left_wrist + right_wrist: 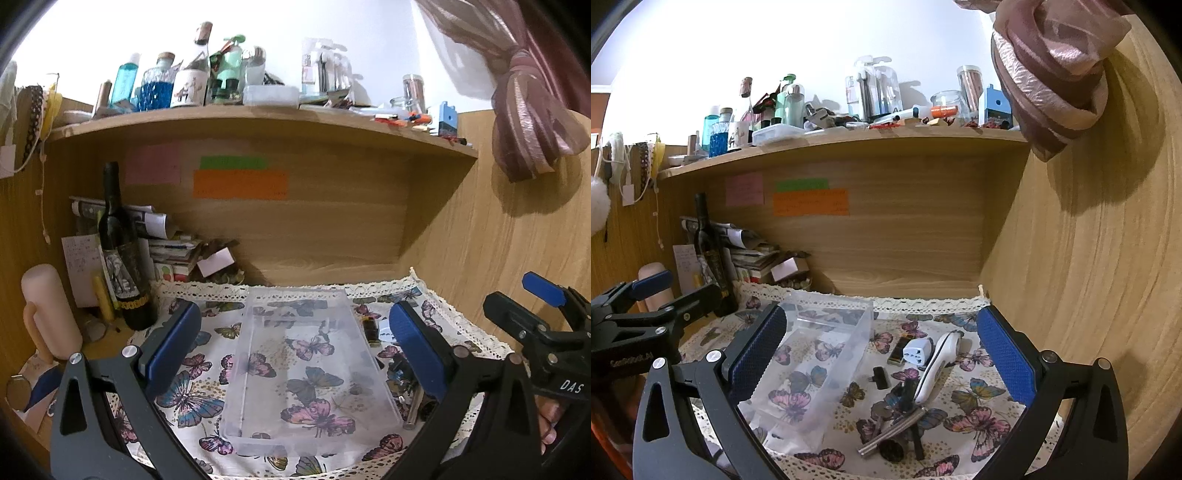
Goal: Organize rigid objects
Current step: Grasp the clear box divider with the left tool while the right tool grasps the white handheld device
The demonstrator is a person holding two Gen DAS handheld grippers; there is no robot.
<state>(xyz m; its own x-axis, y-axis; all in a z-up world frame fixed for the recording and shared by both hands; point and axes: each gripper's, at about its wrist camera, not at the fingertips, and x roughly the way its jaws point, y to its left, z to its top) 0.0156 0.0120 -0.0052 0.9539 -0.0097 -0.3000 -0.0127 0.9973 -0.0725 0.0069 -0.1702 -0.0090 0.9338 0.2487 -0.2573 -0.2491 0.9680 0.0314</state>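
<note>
Both claws, left (293,341) and right (881,350), are held wide open and empty; bin (812,369) set beside adapter (916,351) for easy loading

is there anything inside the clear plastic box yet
No, the clear plastic box shows only the butterfly cloth through its bottom, with nothing lying inside.

A lived-in home desk nook: wooden shelf (849,142) across the top crowded with bottles (157,86), sticky notes (240,184) on the back panel, stacked papers (170,251) at left, butterfly tablecloth (975,417) below.
</note>
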